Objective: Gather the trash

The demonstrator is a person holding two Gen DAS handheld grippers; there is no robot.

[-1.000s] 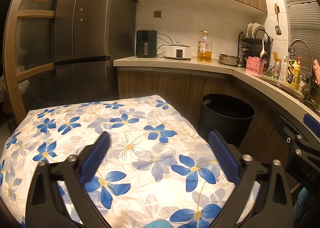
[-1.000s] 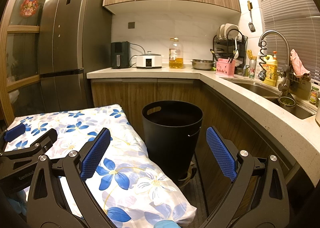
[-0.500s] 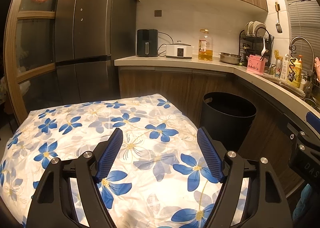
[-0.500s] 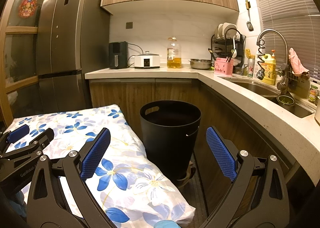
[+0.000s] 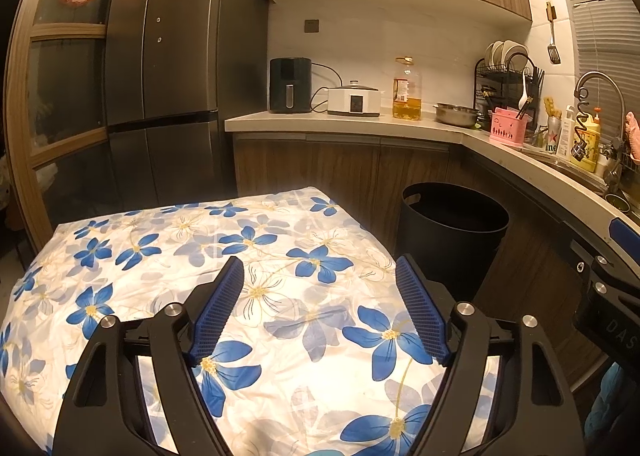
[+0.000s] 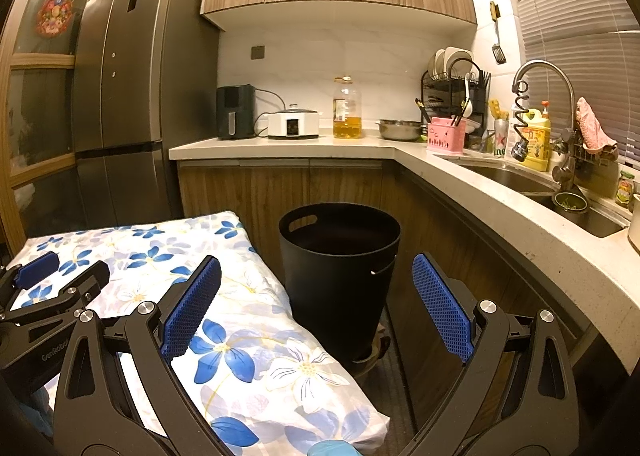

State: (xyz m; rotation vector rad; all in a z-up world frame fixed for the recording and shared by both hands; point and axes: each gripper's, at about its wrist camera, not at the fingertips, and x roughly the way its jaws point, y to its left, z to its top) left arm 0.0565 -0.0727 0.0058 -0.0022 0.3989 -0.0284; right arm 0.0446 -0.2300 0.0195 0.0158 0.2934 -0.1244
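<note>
A black round trash bin stands on the floor beside the kitchen cabinets; it also shows in the right wrist view, and its inside looks dark. No loose trash is visible. My left gripper hovers open and empty over a table covered with a blue-flowered cloth. My right gripper is open and empty, held above the cloth's right edge and in front of the bin. The left gripper also shows in the right wrist view at the far left.
An L-shaped counter carries an air fryer, a cooker, an oil bottle, a steel bowl, a pink caddy and a dish rack. A sink with tap is at right. A dark fridge stands at left.
My left gripper's jaws have narrowed from wide open to a smaller gap, still open. Both views have shifted slightly. The right gripper is unchanged.
</note>
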